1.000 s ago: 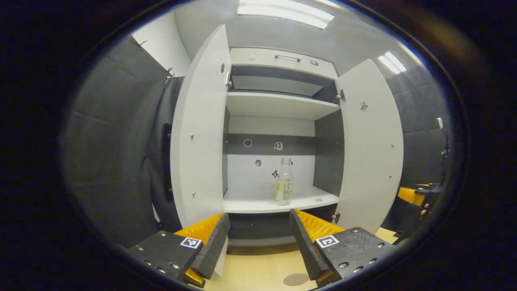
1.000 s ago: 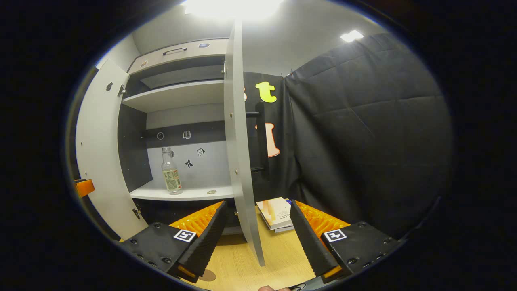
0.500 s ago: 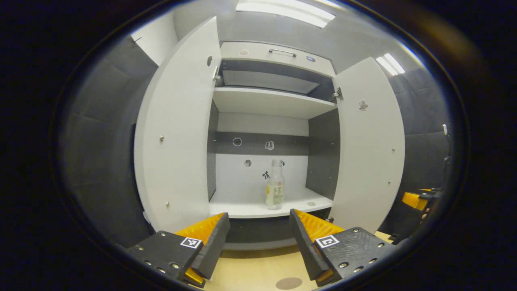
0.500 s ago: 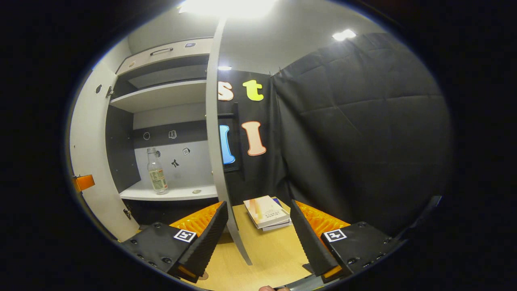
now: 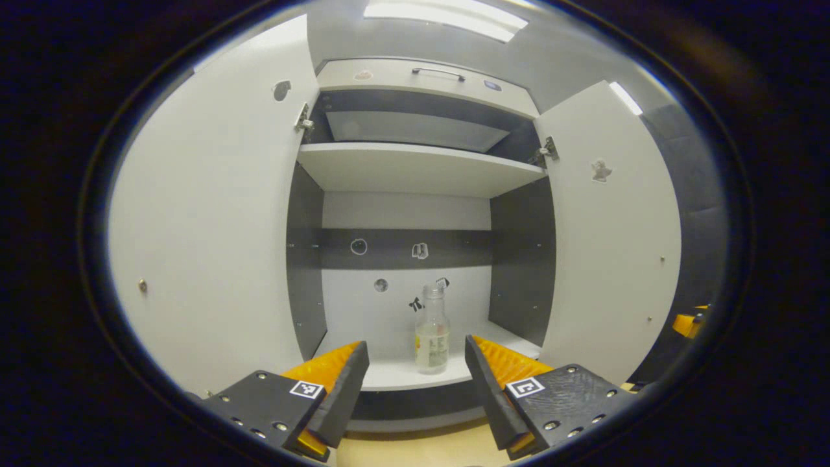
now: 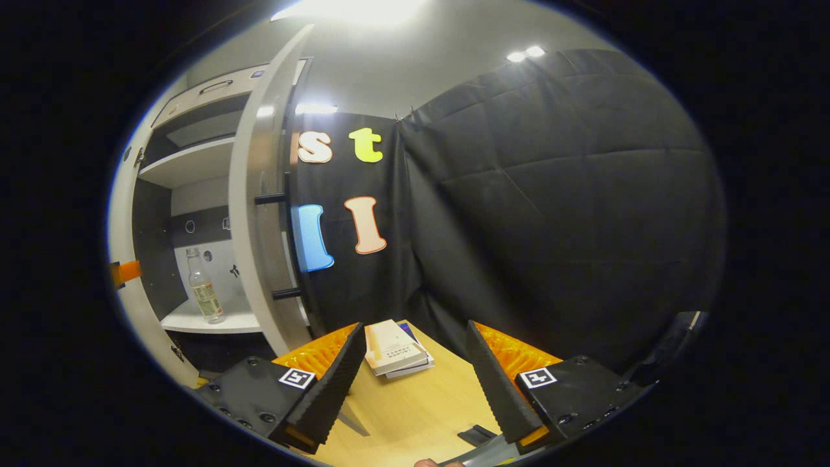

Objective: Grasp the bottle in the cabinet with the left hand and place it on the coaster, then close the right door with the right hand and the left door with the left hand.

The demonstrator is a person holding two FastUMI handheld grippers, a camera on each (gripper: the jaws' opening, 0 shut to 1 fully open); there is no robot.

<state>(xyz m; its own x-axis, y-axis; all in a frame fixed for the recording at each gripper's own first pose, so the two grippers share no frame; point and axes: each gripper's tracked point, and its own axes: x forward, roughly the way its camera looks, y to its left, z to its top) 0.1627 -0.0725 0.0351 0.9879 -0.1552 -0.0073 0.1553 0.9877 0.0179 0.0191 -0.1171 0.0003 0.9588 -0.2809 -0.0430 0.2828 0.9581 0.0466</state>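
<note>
While the left hand-held gripper [image 5: 416,383] sat released before the bottle [image 5: 432,337], upright on the lower shelf [image 5: 395,375], a skewed approach could tip it. Right hand-held gripper [image 6: 411,383], also released, hovered over the counter [image 6: 421,408] near the right door [image 6: 259,227].

Left gripper view: the bottle's [image 5: 432,331] label is too blurred to make out, and its foot stands low between the left claw's [image 5: 415,383] spread fingers. The small stickers [image 5: 419,250] on the cabinet's back wall are too small to identify. The far left door [image 5: 207,207] runs off the picture's edge. Right gripper view: the right door [image 6: 259,214] stands edge-on and hides most of the cabinet interior; part of the lower shelf [image 6: 194,319] shows beside it. The stacked books [image 6: 392,348] are partly covered by one finger [image 6: 331,383] of the right claw. A dark flat item [image 6: 475,433] on the table [image 6: 415,408] is cut by the other finger; cannot tell what it is.
</note>
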